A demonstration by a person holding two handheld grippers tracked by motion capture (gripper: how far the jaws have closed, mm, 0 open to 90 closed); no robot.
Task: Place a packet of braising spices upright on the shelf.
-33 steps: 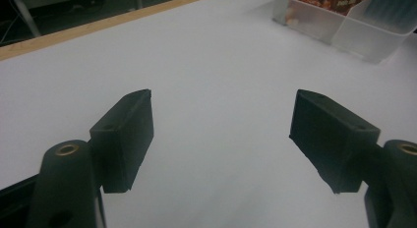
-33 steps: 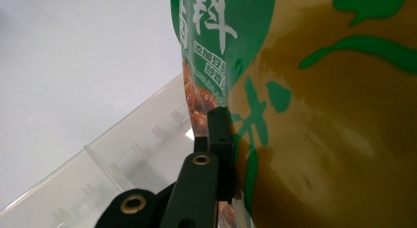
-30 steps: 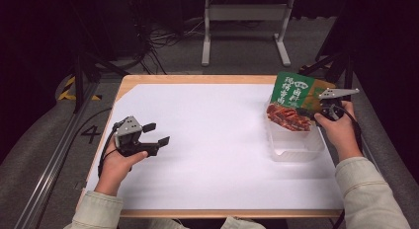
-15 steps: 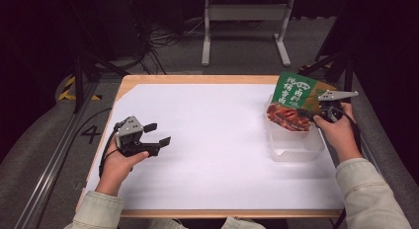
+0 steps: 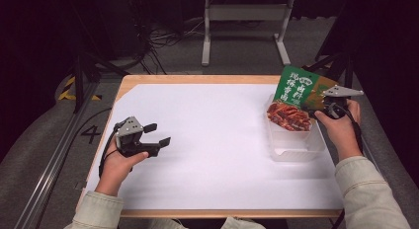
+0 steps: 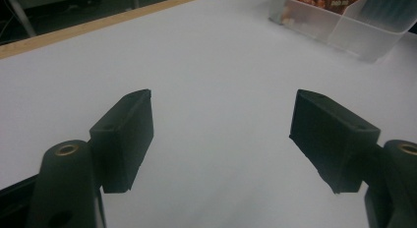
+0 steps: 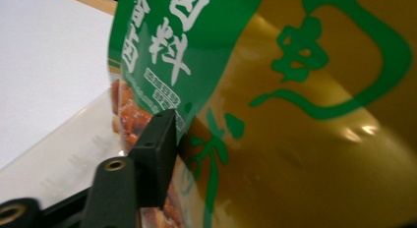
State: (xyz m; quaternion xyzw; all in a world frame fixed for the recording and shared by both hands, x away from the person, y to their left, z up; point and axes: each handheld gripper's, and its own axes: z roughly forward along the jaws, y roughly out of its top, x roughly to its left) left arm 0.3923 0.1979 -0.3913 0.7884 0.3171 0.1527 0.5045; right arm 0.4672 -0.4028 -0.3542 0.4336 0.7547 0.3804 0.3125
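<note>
The green snack packet leans in the far end of the clear plastic bin at the bench's right side. The right gripper, jaws just opening, stands apart beside it; withdraw straight back to avoid tipping it. The left gripper rests open, hand low on the bench.

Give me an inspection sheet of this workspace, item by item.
Surface: white sheet over wooden table, clean.
Job's things: green and gold printed snack packet standing in clear plastic divided container.
Clutter: nothing seen.
Grippers: left gripper open, empty, over the sheet; right gripper jaws have just been opening, packet between them.
Cables: black cable trailing from left gripper; loose cables on the floor.
Surroundings: grey metal stand, yellow-black floor marking.
</note>
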